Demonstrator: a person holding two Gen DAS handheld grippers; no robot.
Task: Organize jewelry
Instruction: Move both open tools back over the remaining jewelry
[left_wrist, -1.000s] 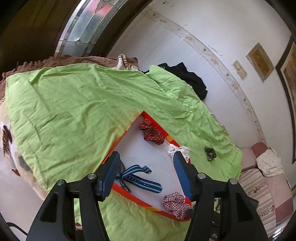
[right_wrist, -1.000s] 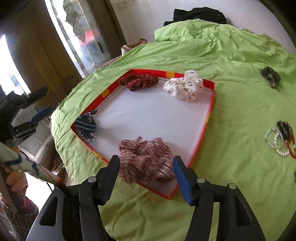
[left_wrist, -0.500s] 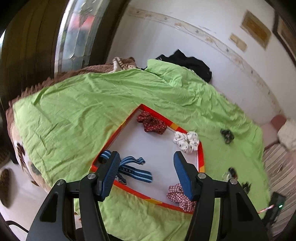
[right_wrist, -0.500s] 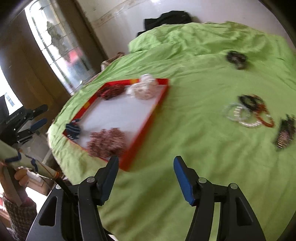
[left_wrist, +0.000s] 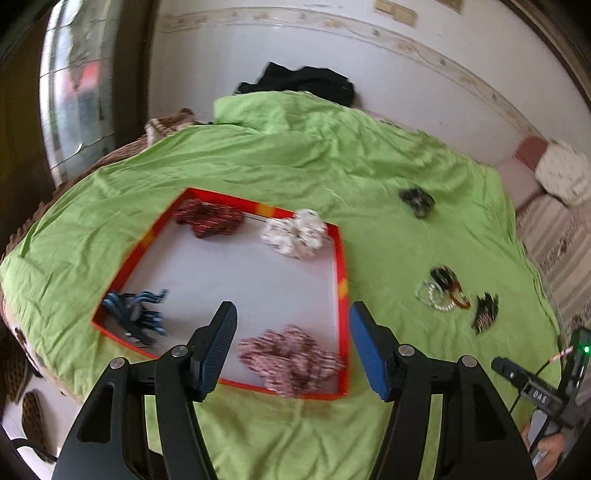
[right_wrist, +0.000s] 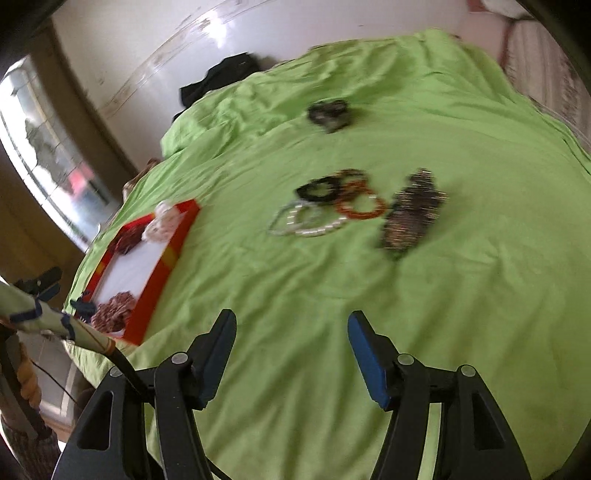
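Hovering spread and empty, both hand-held grippers, left (left_wrist: 291, 349) over tray edge (left_wrist: 341, 284), right (right_wrist: 291, 349) over bare sheet (right_wrist: 332, 295)

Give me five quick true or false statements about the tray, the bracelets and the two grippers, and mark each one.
1. The red-rimmed tray holds four fabric scrunchies. True.
2. The bead bracelets lie inside the tray. False: they lie on the green sheet, apart from the tray.
3. The right gripper is open and holds nothing. True.
4. The left gripper is clamped on the blue striped scrunchie. False: it is open and empty, and that scrunchie lies in a tray corner.
5. The white scrunchie sits outside the tray. False: it sits in the tray at the far rim.
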